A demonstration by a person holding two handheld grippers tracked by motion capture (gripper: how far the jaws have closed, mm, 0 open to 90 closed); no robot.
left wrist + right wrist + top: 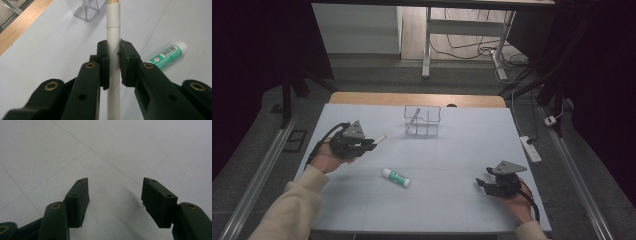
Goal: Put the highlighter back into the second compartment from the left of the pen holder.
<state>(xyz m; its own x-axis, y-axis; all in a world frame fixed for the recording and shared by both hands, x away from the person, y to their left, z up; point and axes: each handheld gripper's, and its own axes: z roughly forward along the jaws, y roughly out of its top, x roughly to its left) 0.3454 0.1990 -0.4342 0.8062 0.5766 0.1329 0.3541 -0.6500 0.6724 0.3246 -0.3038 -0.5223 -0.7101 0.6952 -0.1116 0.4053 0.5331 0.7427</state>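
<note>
Pen (113,45) – a white barrel with a yellowish tip – sits clamped between the pads of the left gripper (371,143), its long axis running straight out along the jaws and past them. In the high view its tip (383,136) points right and slightly away from the person, toward the clear organiser (422,120) at the far middle of the table (462,150). That line is what the coming move turns on: the organiser lies ahead and to the right of the pen's free end, near but not touching, so I judge the pen must be tipped upright before it can drop into a compartment. The left hand is much the nearer of the two.

The organiser has several compartments; one on its left side already holds a slim white stick (413,120) leaning at a tilt, and the others look empty, though the clear walls make this hard to tell.

A glue stick (395,177) with a green label lies flat on the table between the two hands, well apart from the organiser.

The right gripper (482,183) rests low near the table's front right – jaws wide apart, nothing between them
</note>
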